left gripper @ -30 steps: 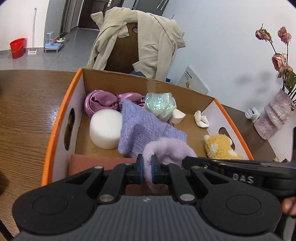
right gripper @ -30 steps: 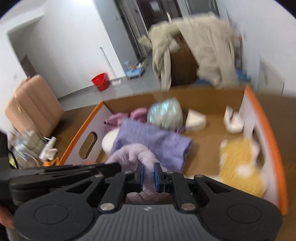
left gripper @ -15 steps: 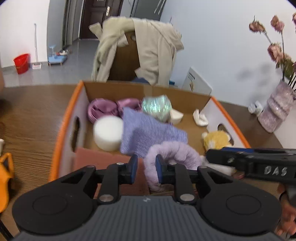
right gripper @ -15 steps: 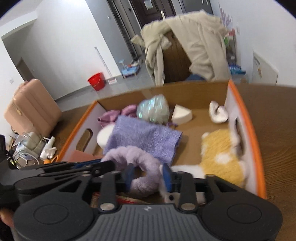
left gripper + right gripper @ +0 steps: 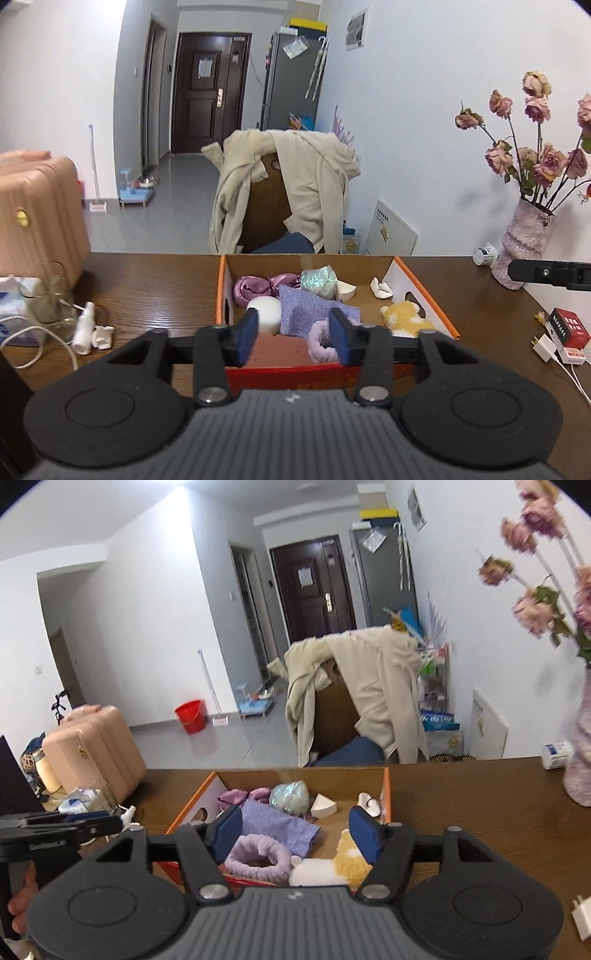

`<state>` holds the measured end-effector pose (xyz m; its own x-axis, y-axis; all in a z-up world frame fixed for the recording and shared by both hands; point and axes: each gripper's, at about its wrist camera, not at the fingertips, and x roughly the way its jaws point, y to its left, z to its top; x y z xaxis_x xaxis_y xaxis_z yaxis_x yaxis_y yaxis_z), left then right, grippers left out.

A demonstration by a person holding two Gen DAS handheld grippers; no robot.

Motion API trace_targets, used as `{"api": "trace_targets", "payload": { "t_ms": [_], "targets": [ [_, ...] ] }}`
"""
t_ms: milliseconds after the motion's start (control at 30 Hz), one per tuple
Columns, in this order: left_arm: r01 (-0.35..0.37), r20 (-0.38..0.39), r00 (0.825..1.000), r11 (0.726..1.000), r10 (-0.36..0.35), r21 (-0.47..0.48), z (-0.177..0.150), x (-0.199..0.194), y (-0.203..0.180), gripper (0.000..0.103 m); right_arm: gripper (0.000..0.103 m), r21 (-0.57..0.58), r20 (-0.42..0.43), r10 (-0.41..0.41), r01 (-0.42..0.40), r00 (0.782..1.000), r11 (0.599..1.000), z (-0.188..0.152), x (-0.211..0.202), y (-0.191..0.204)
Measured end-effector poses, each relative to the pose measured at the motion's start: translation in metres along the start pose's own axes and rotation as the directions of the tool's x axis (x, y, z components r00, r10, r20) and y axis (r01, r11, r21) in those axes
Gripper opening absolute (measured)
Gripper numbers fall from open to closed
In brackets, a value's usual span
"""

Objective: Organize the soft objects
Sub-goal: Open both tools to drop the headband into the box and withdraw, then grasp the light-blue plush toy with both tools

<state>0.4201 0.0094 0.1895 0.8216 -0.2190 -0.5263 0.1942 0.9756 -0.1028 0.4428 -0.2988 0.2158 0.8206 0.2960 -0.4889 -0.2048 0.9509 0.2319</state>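
Both tools have let go and pulled back: the left tool (image 5: 293, 341) and right tool (image 5: 295, 834) now gape wide, holding nothing. The fluffy lilac headband (image 5: 255, 856) lies curled at the near end of the cardboard box (image 5: 386, 797), beside the yellow plush (image 5: 351, 860); placement looks complete

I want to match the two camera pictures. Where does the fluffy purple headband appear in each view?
Left wrist: the fluffy purple headband lies low in the centre, in the box's near end, partly behind the left gripper's right finger.
Right wrist: headband low, left of centre, beside the plush toy.
Shared landmark: the lavender cloth just behind it.
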Motion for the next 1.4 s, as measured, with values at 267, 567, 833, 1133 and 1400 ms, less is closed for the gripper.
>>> {"api": "trace_targets", "payload": {
  "t_ms": [267,567,833,1133,1400],
  "targets": [
    [-0.095,0.140,0.986,0.995,0.092,0.010,-0.041,-0.066,-0.012,0.085,0.079,-0.090,0.087,-0.012,0.020,0.996,0.996,-0.035,-0.046,0.014],
    [-0.085,0.206,0.975,0.996,0.084,-0.006,-0.155,-0.118,-0.037,0.103,0.089,-0.225,0.062,0.036,-0.021,0.997,0.974,-0.150,-0.081,0.034],
    [-0.082,0.146,0.986,0.996,0.074,0.046,-0.200,-0.116,-0.052,0.103,0.091,-0.216,0.012,0.064,-0.060,0.998,0.975,-0.224,-0.106,0.030],
    [-0.101,0.096,0.990,0.995,0.100,0.007,-0.186,-0.076,-0.049,0.103,0.091,-0.158,0.017,0.062,-0.059,0.998,0.986,-0.213,-0.080,0.015],
    [0.048,0.003,0.999,0.998,-0.049,0.050,-0.165,-0.001,-0.084,0.102,0.085,-0.060,-0.014,0.105,-0.106,0.994,0.993,-0.181,-0.001,-0.009]
  ]
}}
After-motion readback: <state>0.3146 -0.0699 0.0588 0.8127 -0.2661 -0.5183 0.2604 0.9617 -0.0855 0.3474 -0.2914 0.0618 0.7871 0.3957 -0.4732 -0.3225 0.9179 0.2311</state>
